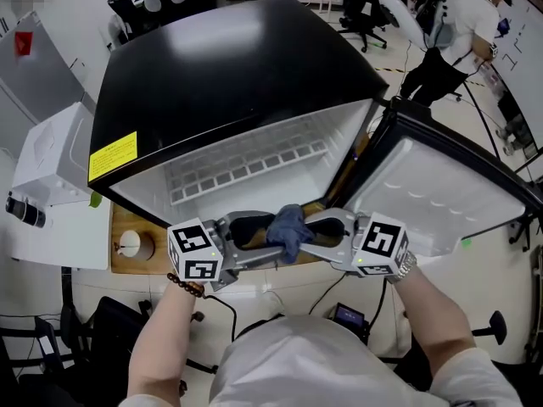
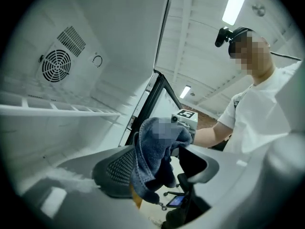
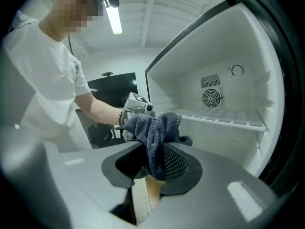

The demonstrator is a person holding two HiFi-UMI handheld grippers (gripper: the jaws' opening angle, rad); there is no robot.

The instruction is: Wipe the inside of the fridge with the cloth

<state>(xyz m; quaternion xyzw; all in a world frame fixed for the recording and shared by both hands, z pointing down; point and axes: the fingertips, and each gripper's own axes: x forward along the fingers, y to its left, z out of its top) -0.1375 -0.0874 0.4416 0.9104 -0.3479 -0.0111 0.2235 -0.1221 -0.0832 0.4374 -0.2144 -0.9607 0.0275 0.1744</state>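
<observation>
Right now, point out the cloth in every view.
Head view: cloth just below centre.
Left gripper view: cloth at centre, slightly low.
Right gripper view: cloth at centre.
Shared landmark: white shelf, above, left and right of it respectively.

Blue cloth [image 3: 155, 132] tight in jaws of the hand-held gripper [image 3: 151, 168], open fridge [image 3: 228, 80] beyond.

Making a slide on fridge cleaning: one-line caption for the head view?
At the open fridge, the right gripper grips a blue cloth between the open jaws of the left gripper.
</observation>
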